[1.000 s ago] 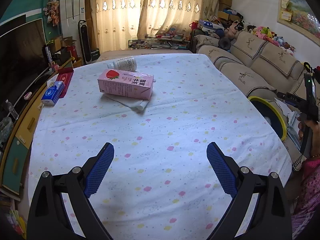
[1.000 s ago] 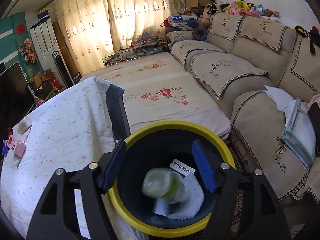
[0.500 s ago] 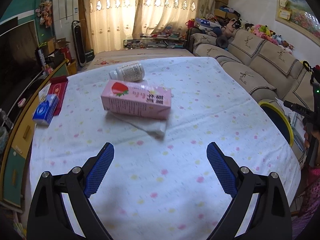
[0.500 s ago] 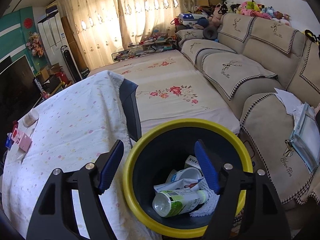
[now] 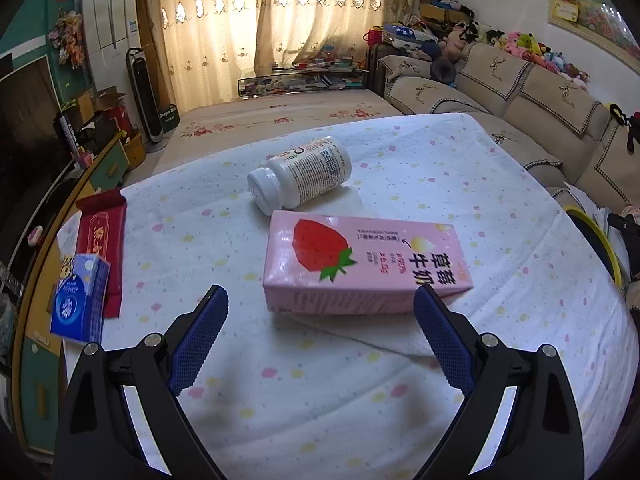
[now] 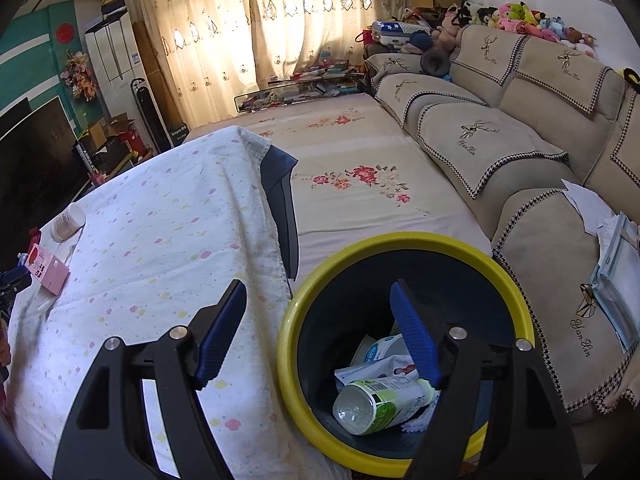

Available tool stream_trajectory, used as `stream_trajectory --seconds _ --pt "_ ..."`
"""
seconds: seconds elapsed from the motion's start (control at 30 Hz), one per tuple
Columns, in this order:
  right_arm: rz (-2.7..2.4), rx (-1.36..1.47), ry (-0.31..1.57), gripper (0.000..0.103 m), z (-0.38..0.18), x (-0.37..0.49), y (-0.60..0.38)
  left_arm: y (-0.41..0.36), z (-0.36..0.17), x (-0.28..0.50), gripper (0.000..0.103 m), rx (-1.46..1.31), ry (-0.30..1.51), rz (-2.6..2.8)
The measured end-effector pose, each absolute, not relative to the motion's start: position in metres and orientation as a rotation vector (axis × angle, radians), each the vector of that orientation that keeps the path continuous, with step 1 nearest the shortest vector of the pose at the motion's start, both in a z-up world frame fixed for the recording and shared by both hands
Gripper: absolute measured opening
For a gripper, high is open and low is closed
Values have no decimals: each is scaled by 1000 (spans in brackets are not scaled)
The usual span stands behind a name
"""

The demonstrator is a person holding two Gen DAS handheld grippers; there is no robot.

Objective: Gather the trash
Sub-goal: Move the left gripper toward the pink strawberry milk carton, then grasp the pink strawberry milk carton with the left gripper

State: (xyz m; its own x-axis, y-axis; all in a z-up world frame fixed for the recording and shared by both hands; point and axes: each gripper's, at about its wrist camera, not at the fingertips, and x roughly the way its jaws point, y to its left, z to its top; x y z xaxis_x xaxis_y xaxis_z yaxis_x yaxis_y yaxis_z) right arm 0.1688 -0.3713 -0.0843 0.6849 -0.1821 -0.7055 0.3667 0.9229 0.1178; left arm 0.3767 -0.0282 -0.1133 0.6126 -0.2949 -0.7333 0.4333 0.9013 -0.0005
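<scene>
A pink strawberry milk carton [image 5: 364, 266] lies flat on the dotted tablecloth [image 5: 320, 392], on a white tissue [image 5: 404, 340]. My left gripper [image 5: 320, 312] is open, its jaws wide and just short of the carton's near side. A white pill bottle [image 5: 300, 176] lies on its side behind the carton. My right gripper [image 6: 320, 316] is open and empty above the near left rim of the yellow-rimmed trash bin [image 6: 400, 240]. The bin holds a green-labelled bottle [image 6: 380, 404] and wrappers. The carton [image 6: 46, 274] and the pill bottle [image 6: 68, 222] show far left in the right wrist view.
A blue tissue pack [image 5: 80, 300] and a red packet [image 5: 100, 240] lie at the table's left edge. The bin's rim [image 5: 596, 236] shows past the table's right edge. A beige sofa [image 6: 520, 168] stands right of the bin, with papers [image 6: 612, 248] on it.
My left gripper has moved forward to the carton, which now sits close between its open jaws. My right gripper has drawn back and left from over the bin; the green-labelled bottle lies inside.
</scene>
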Motion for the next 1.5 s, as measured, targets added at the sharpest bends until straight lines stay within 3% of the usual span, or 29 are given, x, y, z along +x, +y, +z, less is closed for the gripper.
stream_trajectory --seconds 0.27,0.73,0.93,1.2,1.5 --pt "-302 263 766 71 -88 170 -368 -50 -114 368 93 230 823 -563" --pt "-270 273 743 72 -82 157 -362 -149 -98 266 93 421 796 -872" --pt "-284 304 730 73 -83 149 -373 -141 -76 297 93 408 782 -776" --pt "-264 318 754 73 -92 155 -372 -155 -102 353 91 447 856 -702" --pt "-249 324 761 73 -97 158 -368 -173 -119 384 78 467 924 -676"
